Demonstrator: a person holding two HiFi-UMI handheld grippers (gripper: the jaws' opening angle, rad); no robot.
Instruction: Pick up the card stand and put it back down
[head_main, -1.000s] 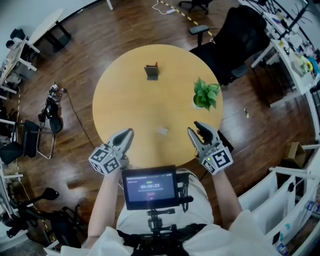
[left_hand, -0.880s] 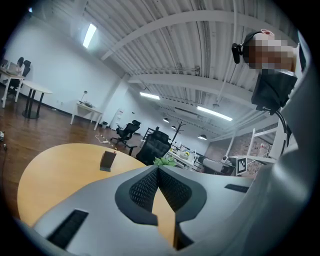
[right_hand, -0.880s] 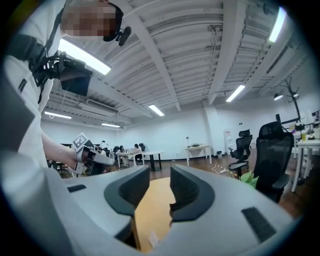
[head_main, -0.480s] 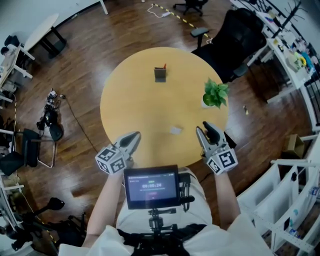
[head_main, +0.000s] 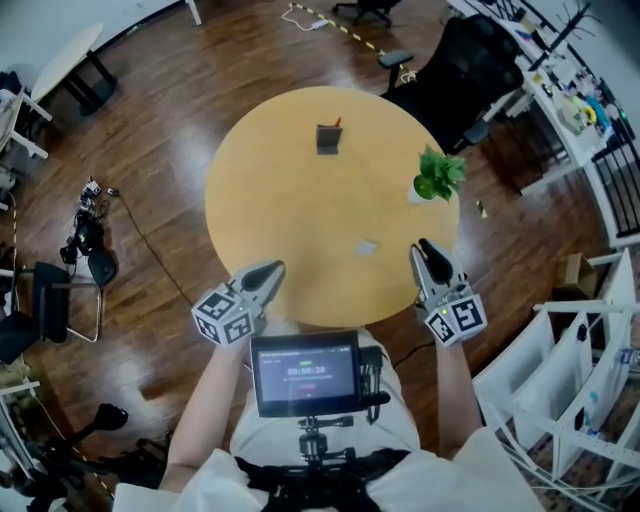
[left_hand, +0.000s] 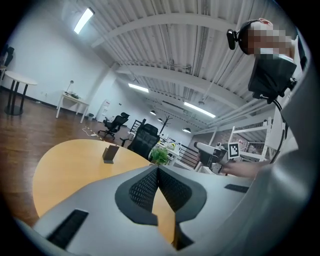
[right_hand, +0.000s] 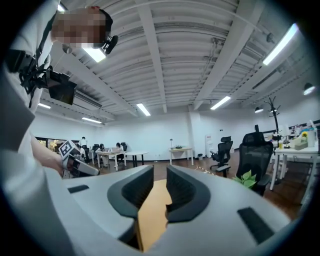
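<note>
Round table bears card stand; left hand-held gripper together, right hand-held gripper empty, apart, just closing.

Left tool is closed; empty right tool has just narrowed.

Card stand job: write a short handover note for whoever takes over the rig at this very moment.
Left gripper: shut, empty, over the table's near edge.
Right gripper: jaws have just been closing, a narrow gap remains, nothing between them; also at the near edge.
Card stand: upright on the far side of the table, neither gripper near it. Plant at the right edge.
Done: no grasp yet.
Left: reach across, pick up the stand, set it back down.
</note>
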